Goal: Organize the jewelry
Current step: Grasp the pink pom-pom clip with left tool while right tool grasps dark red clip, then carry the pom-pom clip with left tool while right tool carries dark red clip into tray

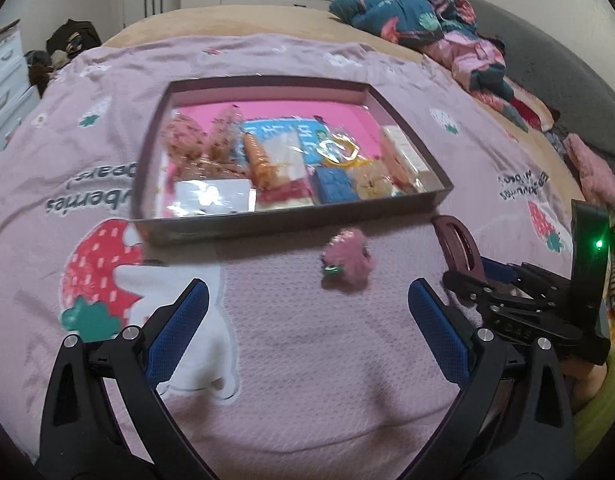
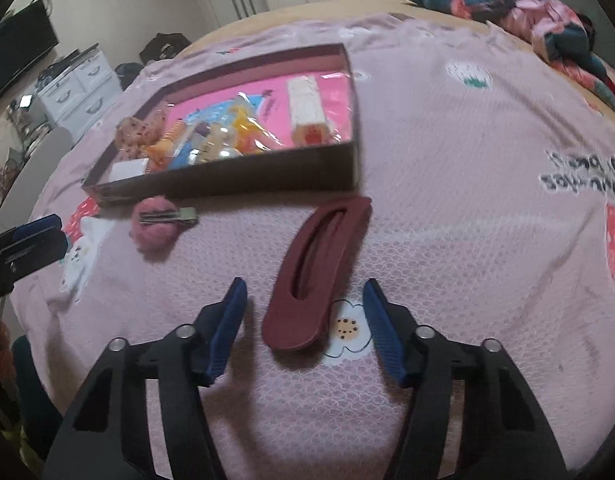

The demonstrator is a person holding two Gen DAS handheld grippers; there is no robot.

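A dark brown shallow box (image 1: 211,227) (image 2: 227,178) with a pink floor lies on the pink bedspread and holds several hair accessories and packets. A fluffy pink pom-pom hair clip (image 1: 347,265) (image 2: 157,226) lies on the spread in front of the box. A long maroon hair clip (image 2: 315,276) (image 1: 455,242) lies beside it. My left gripper (image 1: 307,292) is open and empty, short of the pom-pom clip. My right gripper (image 2: 305,292) is open, its blue pads on either side of the maroon clip's near end, not touching it.
A pile of teal and pink clothes (image 1: 419,12) (image 2: 527,4) lies at the far right of the bed. A white drawer unit (image 2: 79,84) stands left of the bed. My right gripper's body (image 1: 547,304) shows at the right of the left wrist view.
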